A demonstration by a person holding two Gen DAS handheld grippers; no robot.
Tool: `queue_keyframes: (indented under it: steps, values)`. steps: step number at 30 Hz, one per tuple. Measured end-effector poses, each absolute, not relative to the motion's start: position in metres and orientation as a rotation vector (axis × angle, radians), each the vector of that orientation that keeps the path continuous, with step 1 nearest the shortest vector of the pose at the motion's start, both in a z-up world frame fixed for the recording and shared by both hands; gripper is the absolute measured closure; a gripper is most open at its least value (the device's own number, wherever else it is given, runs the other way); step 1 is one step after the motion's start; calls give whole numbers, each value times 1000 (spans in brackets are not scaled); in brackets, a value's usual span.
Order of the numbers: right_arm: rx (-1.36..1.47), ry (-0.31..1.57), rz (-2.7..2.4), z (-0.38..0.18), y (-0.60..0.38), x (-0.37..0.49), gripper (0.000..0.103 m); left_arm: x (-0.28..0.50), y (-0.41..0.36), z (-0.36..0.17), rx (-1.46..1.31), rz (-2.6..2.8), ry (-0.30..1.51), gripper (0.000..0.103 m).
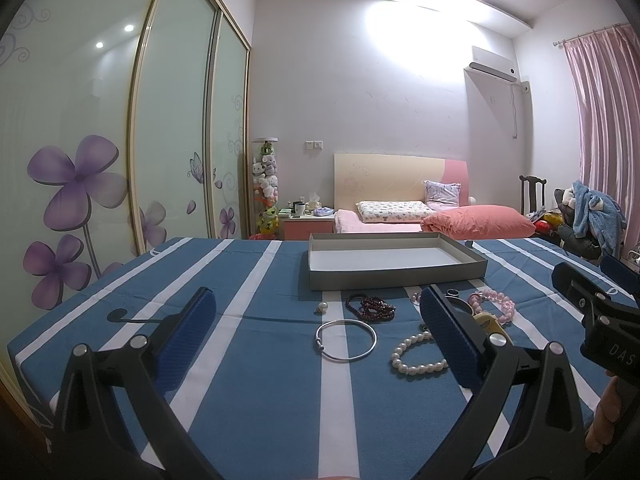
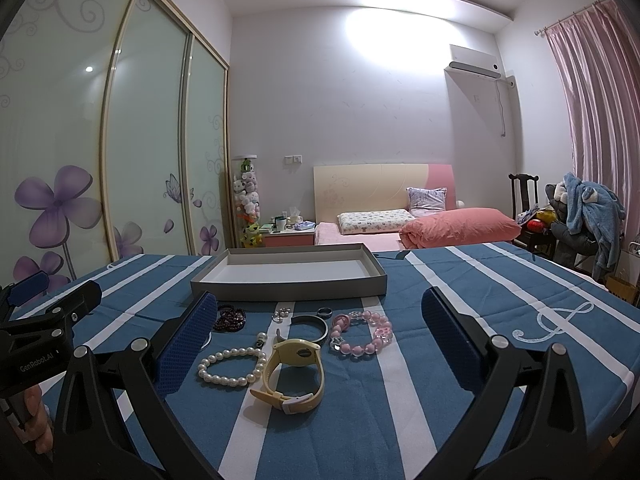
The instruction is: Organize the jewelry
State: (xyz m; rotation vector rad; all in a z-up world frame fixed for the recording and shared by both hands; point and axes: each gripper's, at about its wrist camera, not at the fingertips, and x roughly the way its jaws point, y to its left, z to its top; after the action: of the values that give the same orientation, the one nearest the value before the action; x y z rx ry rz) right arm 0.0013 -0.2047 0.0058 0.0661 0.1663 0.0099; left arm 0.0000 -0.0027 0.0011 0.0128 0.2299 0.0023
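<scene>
Jewelry lies on a blue and white striped cloth in front of an empty grey tray [image 1: 394, 278] [image 2: 288, 292]. In the left wrist view I see a silver bangle [image 1: 346, 340], a pearl bracelet [image 1: 418, 354], dark red beads [image 1: 370, 307], a pearl earring [image 1: 321, 307] and a pink bead bracelet [image 1: 494, 303]. In the right wrist view a yellow watch [image 2: 290, 372] lies nearest, with the pearl bracelet [image 2: 232, 366], pink bracelet [image 2: 362, 332], a dark cuff [image 2: 310, 326] and a ring [image 2: 325, 312]. My left gripper [image 1: 316, 340] and right gripper [image 2: 316, 340] are open and empty above the cloth.
A bed with a pink duvet [image 2: 460, 228] stands behind the table. Sliding wardrobe doors [image 1: 100, 140] with purple flowers run along the left. A chair with blue clothes [image 2: 588, 216] is at the right, by a pink curtain.
</scene>
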Motion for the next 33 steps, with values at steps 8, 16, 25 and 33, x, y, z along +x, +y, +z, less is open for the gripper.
queue_keyframes:
  steps: [8, 16, 25, 33]
  values:
    - [66, 166, 10, 5, -205, 1, 2, 0, -3, 1, 13, 2, 230, 4]
    - [66, 167, 10, 5, -205, 2, 2, 2, 1, 0, 12, 3, 230, 4]
    - [70, 188, 7, 2, -203, 6, 2, 11, 6, -6, 23, 5, 264, 4]
    - [115, 260, -8, -5, -216, 25, 2, 80, 4, -16, 65, -59, 517, 4]
